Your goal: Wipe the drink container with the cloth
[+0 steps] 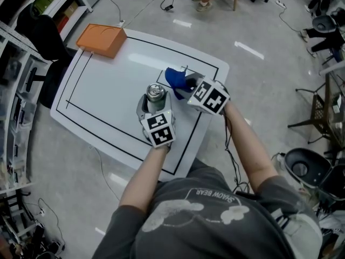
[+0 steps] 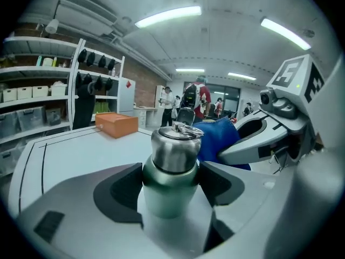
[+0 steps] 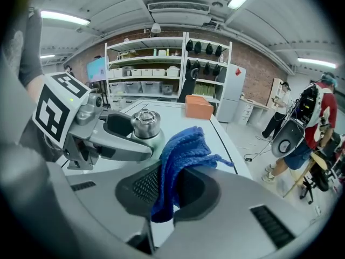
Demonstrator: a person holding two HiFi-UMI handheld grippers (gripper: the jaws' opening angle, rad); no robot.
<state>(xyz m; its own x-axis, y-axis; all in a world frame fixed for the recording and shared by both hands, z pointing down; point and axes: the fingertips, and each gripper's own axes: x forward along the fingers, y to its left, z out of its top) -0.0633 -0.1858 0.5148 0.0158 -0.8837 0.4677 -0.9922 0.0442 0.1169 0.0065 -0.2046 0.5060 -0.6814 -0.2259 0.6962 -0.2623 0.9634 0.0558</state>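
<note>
Head view has the drink container (image 1: pixel 155 94) standing upright on the white table (image 1: pixel 102 85), the left gripper (image 1: pixel 154 108) closed round its green body and the right gripper (image 3: pixel 166 190) just beside it, jaws pinched on a fold of the blue cloth (image 3: pixel 183 144). The cloth is close to the container's side, though I can't tell if it touches, so the wiping looks about to begin. Next comes pressing the cloth onto the wall and sweeping it round, left gripper bracing against a tip.

Left gripper (image 2: pixel 171 182) jaws clamp bottle (image 2: pixel 170 169). Blue cloth (image 2: pixel 218 139) just behind, in right gripper (image 2: pixel 269 139). Orange box (image 2: pixel 116 124) on counter (image 2: pixel 70 155).
</note>
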